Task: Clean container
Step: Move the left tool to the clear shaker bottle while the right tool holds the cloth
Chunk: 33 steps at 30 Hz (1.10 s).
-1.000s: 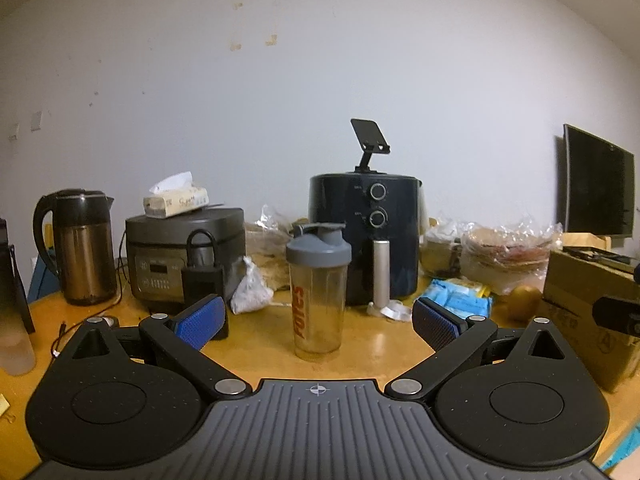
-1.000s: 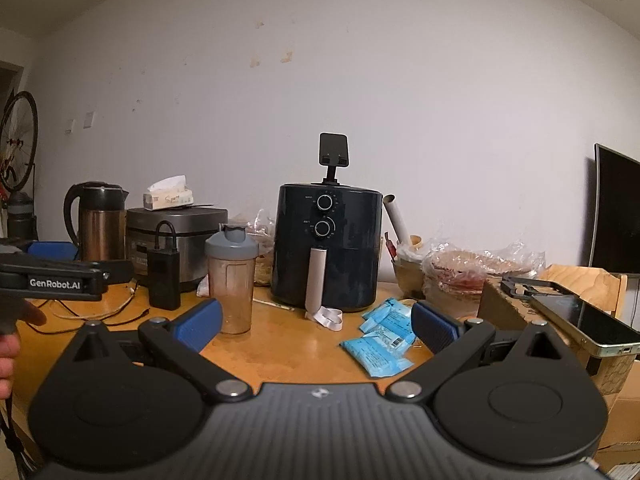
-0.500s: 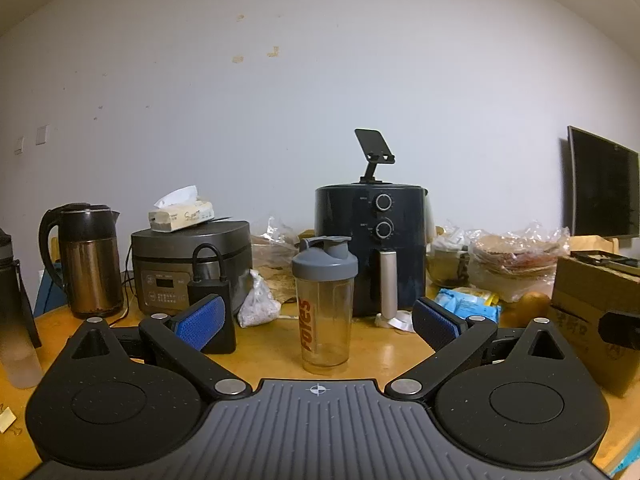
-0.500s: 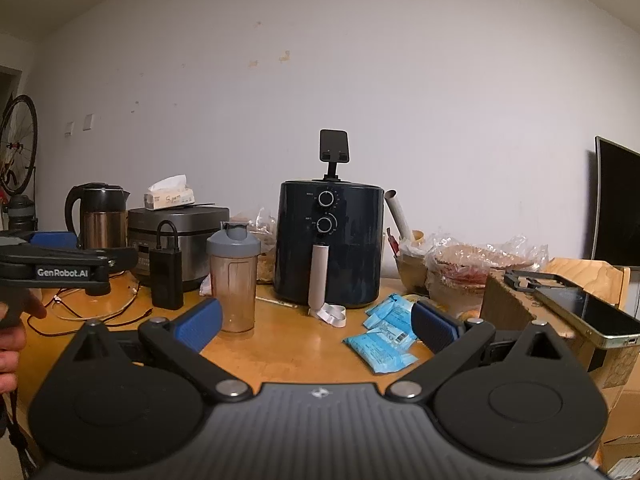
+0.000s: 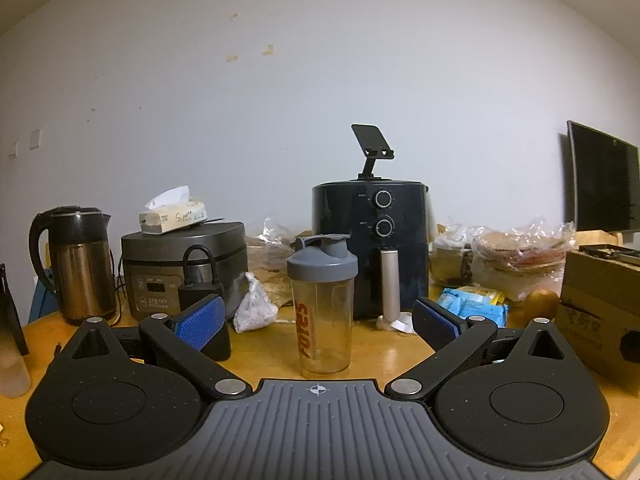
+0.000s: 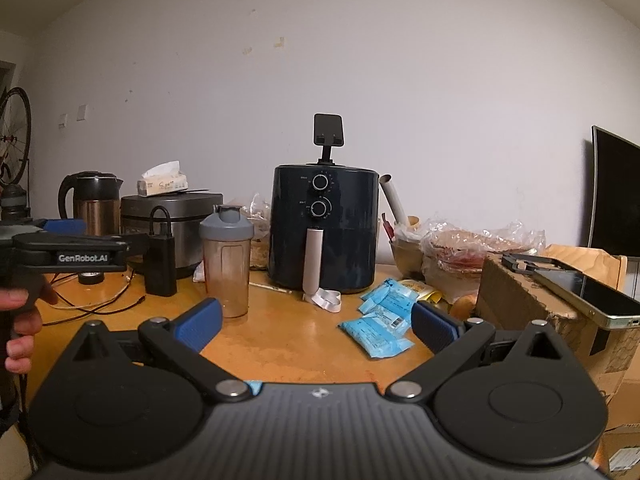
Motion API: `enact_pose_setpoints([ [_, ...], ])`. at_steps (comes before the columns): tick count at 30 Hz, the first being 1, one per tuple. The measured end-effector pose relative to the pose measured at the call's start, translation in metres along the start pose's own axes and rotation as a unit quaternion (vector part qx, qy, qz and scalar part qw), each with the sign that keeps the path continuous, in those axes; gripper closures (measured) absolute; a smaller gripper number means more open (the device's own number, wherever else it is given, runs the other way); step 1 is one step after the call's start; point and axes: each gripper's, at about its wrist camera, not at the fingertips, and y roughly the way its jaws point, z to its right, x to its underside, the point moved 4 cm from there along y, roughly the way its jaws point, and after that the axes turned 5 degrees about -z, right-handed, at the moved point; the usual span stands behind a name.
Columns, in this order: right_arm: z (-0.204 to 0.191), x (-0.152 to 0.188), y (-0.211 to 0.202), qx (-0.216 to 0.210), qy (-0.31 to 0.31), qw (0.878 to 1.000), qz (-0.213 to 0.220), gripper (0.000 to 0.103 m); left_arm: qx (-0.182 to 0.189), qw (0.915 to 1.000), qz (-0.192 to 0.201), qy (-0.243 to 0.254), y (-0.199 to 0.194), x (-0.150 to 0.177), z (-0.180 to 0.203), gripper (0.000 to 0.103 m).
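A clear shaker bottle point(image 5: 322, 308) with a grey flip lid and orange lettering stands upright on the wooden table point(image 5: 392, 354). It sits straight ahead of my left gripper point(image 5: 318, 322), which is open with the bottle framed between its blue pads, a little beyond the tips. In the right wrist view the same bottle point(image 6: 226, 264) stands left of centre, beyond the left fingertip of my right gripper point(image 6: 316, 322). That gripper is open and holds nothing. The left gripper's body point(image 6: 72, 254) shows at the left edge, with a hand point(image 6: 18, 316) on it.
Behind the bottle stand a dark air fryer point(image 5: 370, 248), a rice cooker point(image 5: 182, 270) with a tissue pack on top, a kettle point(image 5: 78, 262) and a black power bank point(image 5: 204, 320). Blue packets point(image 6: 380, 316), bagged food point(image 6: 476, 246) and a cardboard box point(image 6: 532, 300) fill the right side.
The left wrist view has dropped and levelled, so the bottle now sits lower and centred between the pads. The right view has barely shifted. Both grippers stayed open.
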Motion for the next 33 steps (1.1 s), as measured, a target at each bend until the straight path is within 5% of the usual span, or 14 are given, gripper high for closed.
enact_pose_setpoints([
  [33,-0.002,0.012,0.009,0.002,0.000,1.000,-0.014,0.000,-0.003,1.0000,0.006,0.004,0.062,-0.011,-0.010,0.000],
])
